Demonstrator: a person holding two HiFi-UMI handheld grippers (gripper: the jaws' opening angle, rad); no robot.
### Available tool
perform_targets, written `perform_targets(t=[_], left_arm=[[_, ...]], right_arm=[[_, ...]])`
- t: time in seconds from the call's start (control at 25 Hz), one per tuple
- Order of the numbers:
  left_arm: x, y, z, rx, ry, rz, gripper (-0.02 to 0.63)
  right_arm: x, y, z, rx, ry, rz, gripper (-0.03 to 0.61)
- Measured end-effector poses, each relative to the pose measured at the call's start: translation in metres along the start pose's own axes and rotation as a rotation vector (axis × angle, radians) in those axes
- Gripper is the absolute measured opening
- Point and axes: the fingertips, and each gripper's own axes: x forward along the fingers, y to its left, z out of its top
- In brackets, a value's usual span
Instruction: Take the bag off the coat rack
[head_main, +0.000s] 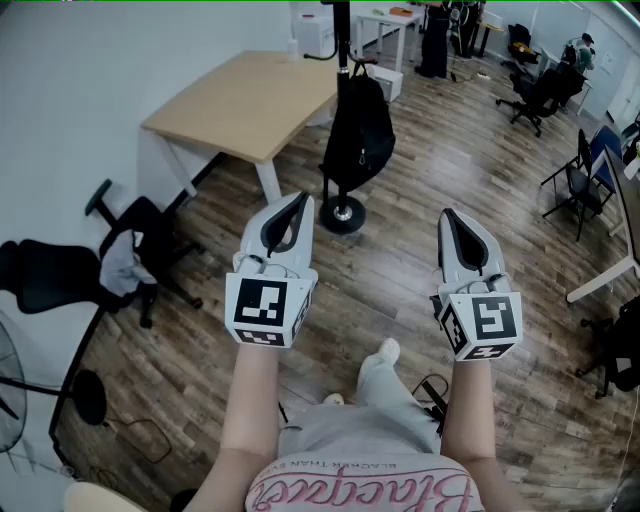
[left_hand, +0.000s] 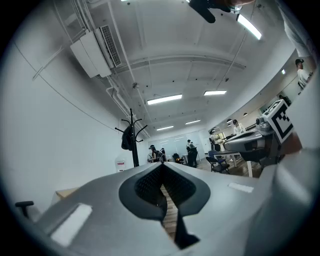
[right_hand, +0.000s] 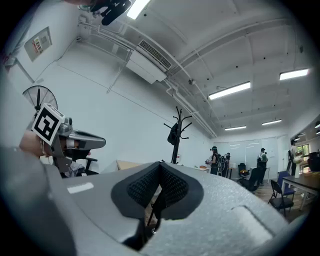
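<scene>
Left gripper view shows the left gripper (left_hand: 162, 169) clenched on nothing, pads meeting at the tip, and the right gripper (right_hand: 161, 170) is likewise closed and empty in its own view. Both point across the wood floor (head_main: 400, 270) toward the coat rack (head_main: 342, 40), which stands well apart from them beside the desk (head_main: 240, 100), with the black bag (head_main: 358, 130) hanging from a hook high on its pole. The risks I judge from here: arriving with jaws shut and merely shoving the bag; pinching loose fabric instead of the strap, so it slips; or pulling sideways rather than lifting off the hook, which could tip the rack on its base (head_main: 343, 213) toward the desk
</scene>
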Motion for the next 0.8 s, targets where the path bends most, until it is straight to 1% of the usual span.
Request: perform_targets(t=[0.2, 0.32, 0.4, 0.48, 0.64, 0.8], left_arm=[[0.015, 0.005, -0.001, 0.0, -0.013, 0.005, 0.02], [0.03, 0.009, -0.002, 0.003, -0.018, 0.017, 0.02], [0.044, 0.013, -0.006, -0.006, -0.012, 0.038, 0.015], [0.06, 0.014, -0.012, -0.016, -0.004, 0.041, 0.006], [0.1, 0.017, -0.021, 0.003, 0.008, 0.041, 0.003], [0.145, 0.021, -0.023, -0.077, -0.025, 0.027, 0.002]], right_arm=[[0.01, -0.01, -0.008, 0.01, -0.004, -0.011, 0.002], [0.023, -0.017, -0.013, -0.017, -0.001, 0.012, 0.002], [0.036, -0.023, -0.019, -0.045, 0.008, 0.019, 0.002], [0.05, -0.031, -0.024, -0.059, 0.009, 0.017, 0.002], [0.085, -0.056, -0.033, -0.065, 0.005, 0.022, 0.002], [0.122, -0.088, -0.042, -0.047, -0.003, 0.026, 0.001]])
